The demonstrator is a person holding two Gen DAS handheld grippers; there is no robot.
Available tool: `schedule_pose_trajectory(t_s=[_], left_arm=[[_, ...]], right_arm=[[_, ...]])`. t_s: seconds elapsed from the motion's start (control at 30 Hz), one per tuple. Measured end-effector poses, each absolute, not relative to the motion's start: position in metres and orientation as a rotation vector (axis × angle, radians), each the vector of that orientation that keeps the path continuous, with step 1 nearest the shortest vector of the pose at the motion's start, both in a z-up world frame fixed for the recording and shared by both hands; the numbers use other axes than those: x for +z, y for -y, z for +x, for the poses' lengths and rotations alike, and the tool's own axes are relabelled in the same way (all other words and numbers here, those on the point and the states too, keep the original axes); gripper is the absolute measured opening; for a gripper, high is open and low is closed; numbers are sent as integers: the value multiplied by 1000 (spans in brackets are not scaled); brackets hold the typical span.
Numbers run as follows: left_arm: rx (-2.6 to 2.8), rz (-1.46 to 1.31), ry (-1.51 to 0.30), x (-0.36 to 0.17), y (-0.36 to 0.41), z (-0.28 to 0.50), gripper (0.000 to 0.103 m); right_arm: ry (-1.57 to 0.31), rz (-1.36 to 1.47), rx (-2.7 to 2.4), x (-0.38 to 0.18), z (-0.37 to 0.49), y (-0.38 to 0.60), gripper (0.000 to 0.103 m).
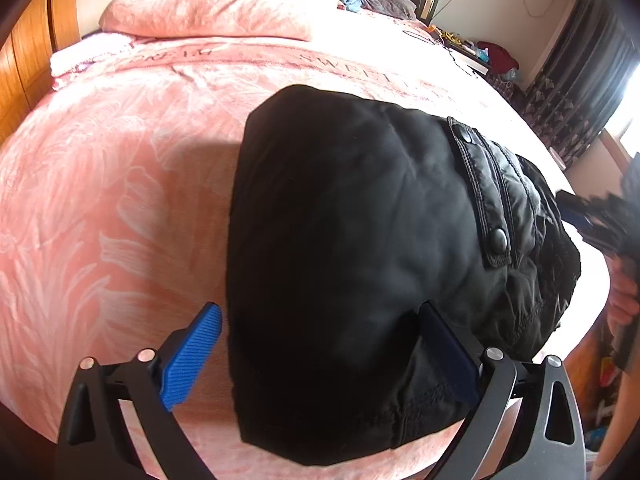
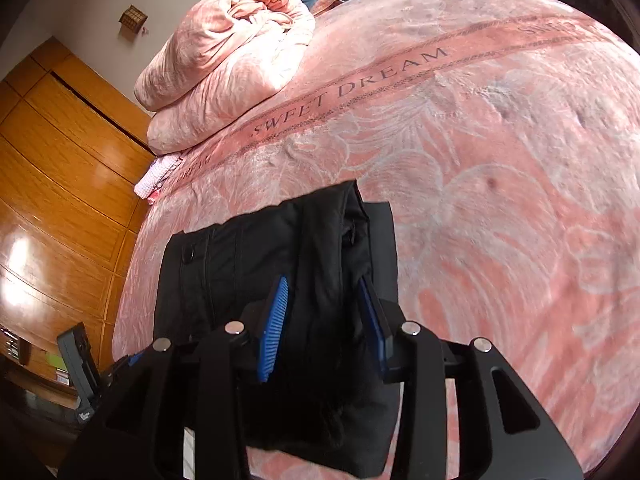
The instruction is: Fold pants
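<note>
- pants folded up, lying on the bed near its front edge
- L gripper straddles their near end, R gripper over the other end
- bundled quilt at far side w/ wardrobe beyond it

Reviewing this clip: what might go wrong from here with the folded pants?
The right tool has its pads around a thick wad of the black pants; pulling away without opening wider may drag the layers apart. The left tool is open, one pad resting on the fabric, so nothing pins the bundle. It also lies near the bed's edge and could slide off.
</note>
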State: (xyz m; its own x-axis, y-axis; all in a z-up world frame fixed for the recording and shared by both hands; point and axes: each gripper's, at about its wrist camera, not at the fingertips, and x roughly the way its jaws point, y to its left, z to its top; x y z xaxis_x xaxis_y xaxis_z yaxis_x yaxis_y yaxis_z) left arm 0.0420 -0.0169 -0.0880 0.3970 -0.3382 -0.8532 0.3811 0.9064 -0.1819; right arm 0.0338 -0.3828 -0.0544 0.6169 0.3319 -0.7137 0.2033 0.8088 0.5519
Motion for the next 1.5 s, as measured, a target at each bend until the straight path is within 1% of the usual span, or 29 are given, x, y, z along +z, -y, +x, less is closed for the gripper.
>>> schedule_pose_trajectory(t_s=[0.07, 0.17, 0.3, 0.33, 0.5, 0.6, 0.77, 0.87, 0.97, 1.0, 1.03, 1.23, 1.37, 1.5], left_arm=[[-447, 57, -1062, -86, 16, 38, 99], [-450, 61, -1067, -85, 18, 33, 99], [-452, 60, -1079, -89, 23, 29, 99], [-453, 52, -1085, -90, 23, 29, 99], [-446, 36, -1096, -92, 23, 30, 99], [-451, 33, -1097, -95, 24, 31, 100], [-445, 52, -1090, -97, 28, 34, 100], [-449, 51, -1093, -97, 28, 33, 100], [-452, 44, -1105, -95, 25, 34, 99], [-451, 42, -1107, -93, 24, 33, 99], [-450, 43, -1105, -91, 22, 33, 99], [-456, 18, -1108, -88, -1, 26, 99], [-445, -19, -1118, -88, -10, 25, 99], [-441, -19, -1116, -91, -7, 26, 99]], right_arm=[[-938, 656, 85, -56, 13, 380, 40], [-981, 670, 106, -65, -8, 370, 41], [-1004, 682, 124, -75, -14, 357, 40], [-1005, 704, 141, -78, -12, 356, 32], [-972, 655, 138, -67, -14, 349, 26], [-939, 692, 150, -57, -23, 353, 23], [-1018, 674, 86, -85, -16, 353, 24], [-1014, 656, 76, -84, -15, 350, 24], [-1004, 607, 64, -77, -17, 345, 27], [-1002, 584, 56, -74, -19, 342, 32], [-997, 556, 36, -68, -22, 339, 33], [-921, 430, -28, -41, -43, 325, 33], [-865, 367, 40, -23, -42, 303, 33], [-919, 338, 51, -33, -22, 290, 33]])
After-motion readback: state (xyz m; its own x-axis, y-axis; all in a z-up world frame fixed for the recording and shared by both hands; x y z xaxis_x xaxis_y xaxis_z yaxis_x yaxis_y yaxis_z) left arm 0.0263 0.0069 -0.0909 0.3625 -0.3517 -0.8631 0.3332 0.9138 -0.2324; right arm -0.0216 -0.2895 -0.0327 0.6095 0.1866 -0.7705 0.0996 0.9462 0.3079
